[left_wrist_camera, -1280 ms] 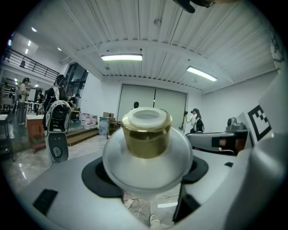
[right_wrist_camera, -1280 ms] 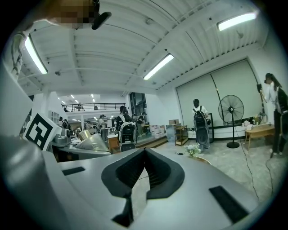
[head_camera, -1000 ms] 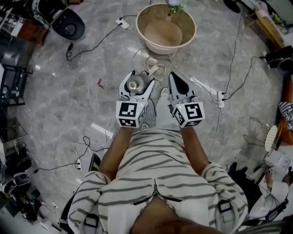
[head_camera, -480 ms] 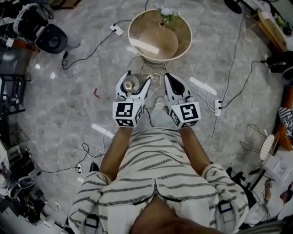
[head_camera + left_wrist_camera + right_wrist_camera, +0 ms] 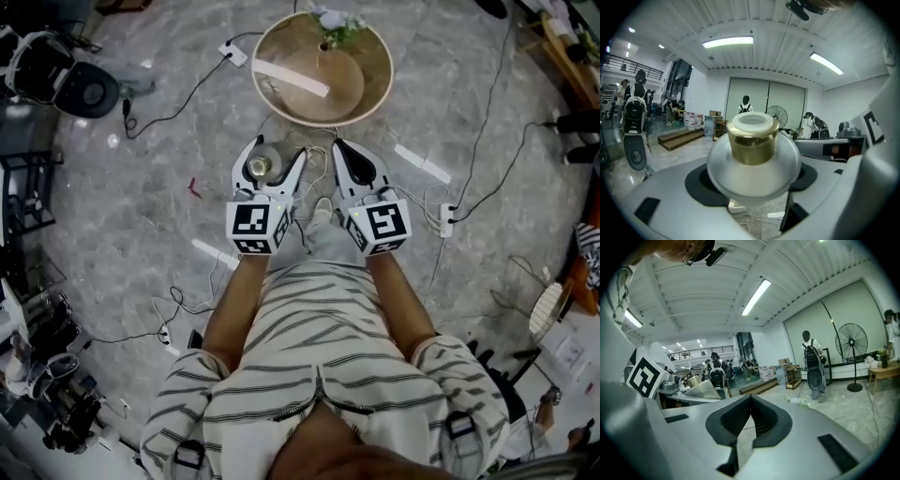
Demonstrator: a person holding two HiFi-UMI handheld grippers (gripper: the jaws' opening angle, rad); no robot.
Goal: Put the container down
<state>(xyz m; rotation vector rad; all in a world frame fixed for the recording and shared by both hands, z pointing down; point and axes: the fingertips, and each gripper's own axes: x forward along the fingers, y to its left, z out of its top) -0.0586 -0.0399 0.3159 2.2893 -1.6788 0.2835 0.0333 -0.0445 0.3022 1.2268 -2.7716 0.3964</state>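
Head view, against a second ago: round bench [image 5: 373, 94] drawn up just ahead of both tongs, so set-down judged close but not yet begun. Left tongs [image 5: 272, 155] clamped wide round frosted, gold-necked container [image 5: 261, 167], carried upright between the pads, short of the bench and over the floor [image 5: 141, 216]. Right tongs [image 5: 341, 150] alongside, pinched together on nothing.
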